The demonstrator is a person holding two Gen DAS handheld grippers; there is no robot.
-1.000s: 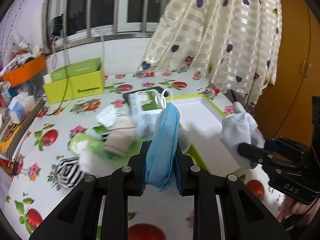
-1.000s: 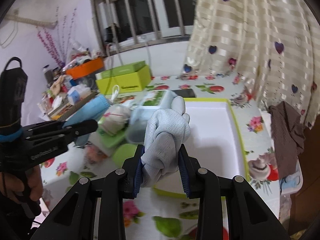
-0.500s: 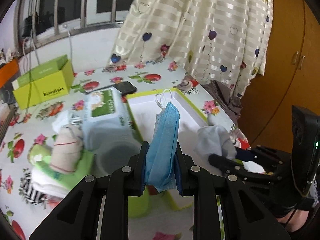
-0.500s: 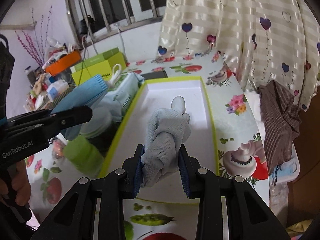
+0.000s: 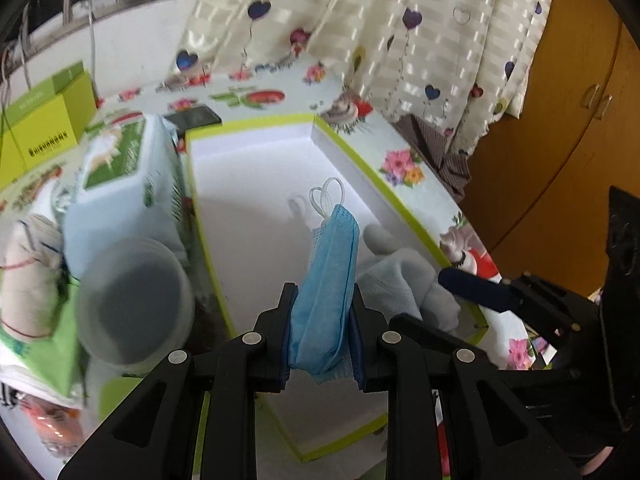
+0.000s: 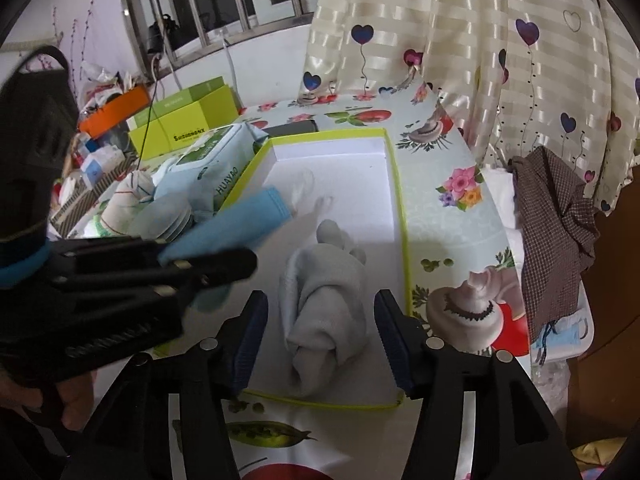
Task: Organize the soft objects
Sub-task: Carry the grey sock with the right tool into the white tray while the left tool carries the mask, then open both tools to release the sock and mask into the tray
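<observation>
Inside one white box (image 6: 352, 168): one gray glove (image 6: 324, 312), one held mask (image 5: 326, 280).

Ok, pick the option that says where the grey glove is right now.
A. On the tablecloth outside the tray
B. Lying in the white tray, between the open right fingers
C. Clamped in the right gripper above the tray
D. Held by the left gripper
B: the grey glove lies on the floor of the white tray, and the right gripper stands open around it with gaps on both sides.
</observation>
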